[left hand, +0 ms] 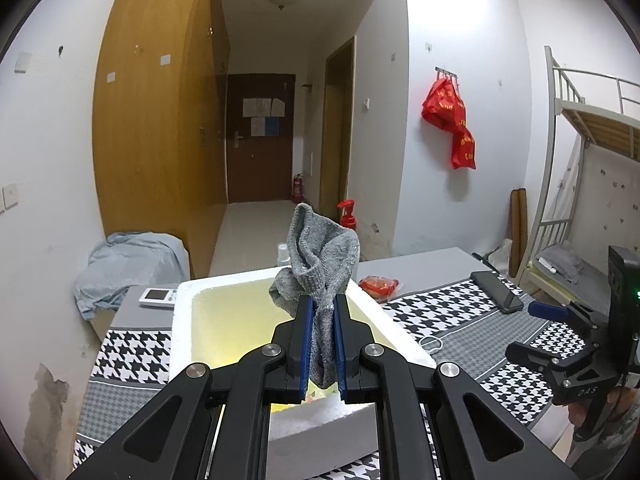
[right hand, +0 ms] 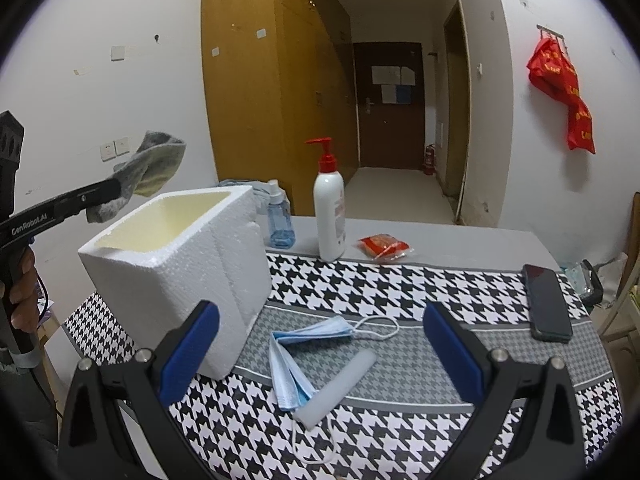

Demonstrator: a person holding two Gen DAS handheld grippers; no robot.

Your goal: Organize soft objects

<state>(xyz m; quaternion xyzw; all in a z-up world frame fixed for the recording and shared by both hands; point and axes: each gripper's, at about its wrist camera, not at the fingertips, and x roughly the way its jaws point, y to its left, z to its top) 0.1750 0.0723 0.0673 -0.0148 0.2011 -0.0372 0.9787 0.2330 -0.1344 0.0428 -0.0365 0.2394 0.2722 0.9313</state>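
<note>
Only your right wrist view shows the blue face masks (right hand: 296, 360) and a translucent tube (right hand: 340, 384) on the houndstooth tablecloth (right hand: 400, 288). Your left gripper (left hand: 322, 312) pinches a nubbly grey cloth (left hand: 320, 252) above the open white foam box (left hand: 184, 312). Your right gripper (right hand: 320, 356) is spread wide, holding nothing.

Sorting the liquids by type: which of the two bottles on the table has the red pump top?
The tall white bottle has the red pump. The short blue bottle beside it, nearer the foam box, has a clear spray top.
</note>
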